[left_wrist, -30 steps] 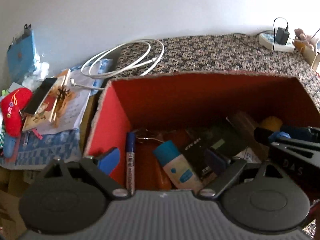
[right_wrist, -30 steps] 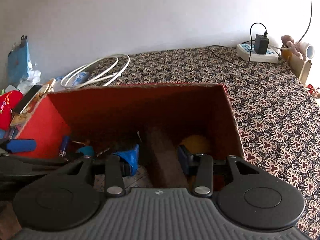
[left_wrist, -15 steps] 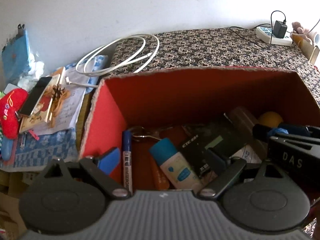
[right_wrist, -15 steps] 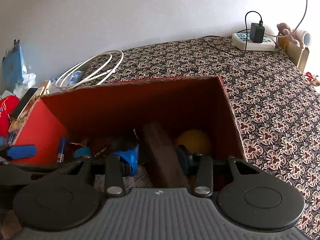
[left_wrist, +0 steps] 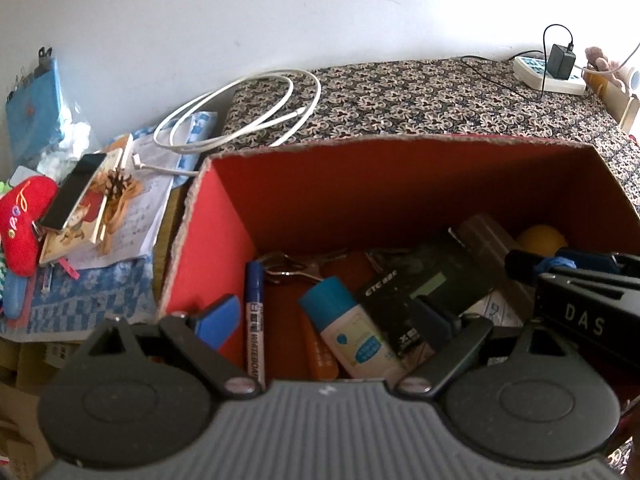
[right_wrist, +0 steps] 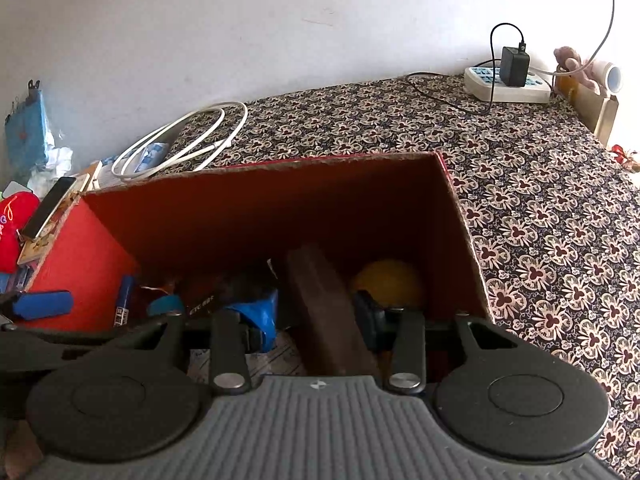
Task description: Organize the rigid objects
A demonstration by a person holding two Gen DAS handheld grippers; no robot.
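Observation:
A red cardboard box (left_wrist: pixel 400 142) stands open on the patterned cloth. Inside it lie a blue whiteboard marker (left_wrist: pixel 255 312), a blue-capped bottle (left_wrist: pixel 352 332), a black carton (left_wrist: pixel 420 284), a yellow ball (right_wrist: pixel 388 280) and a leaning brown block (right_wrist: pixel 324 300). My left gripper (left_wrist: pixel 326 322) hangs wide open over the box's left half, gripping nothing, above the marker and bottle. My right gripper (right_wrist: pixel 315 314) reaches into the right half. Its blue pads sit against both sides of the brown block, shut on it, with the ball just beyond the right pad.
A coiled white cable (left_wrist: pixel 240 120) lies behind the box. Left of it are a phone (left_wrist: pixel 74 192) on books and a red plush (left_wrist: pixel 24 224). A power strip (right_wrist: pixel 506 88) with a charger sits at the far right by the wall. Flowered cloth (right_wrist: pixel 540 220) stretches right of the box.
Both views wobbled slightly, and the box's far rim now sits a little higher in frame. The right pads stay around the brown block. The left gripper stays wide open.

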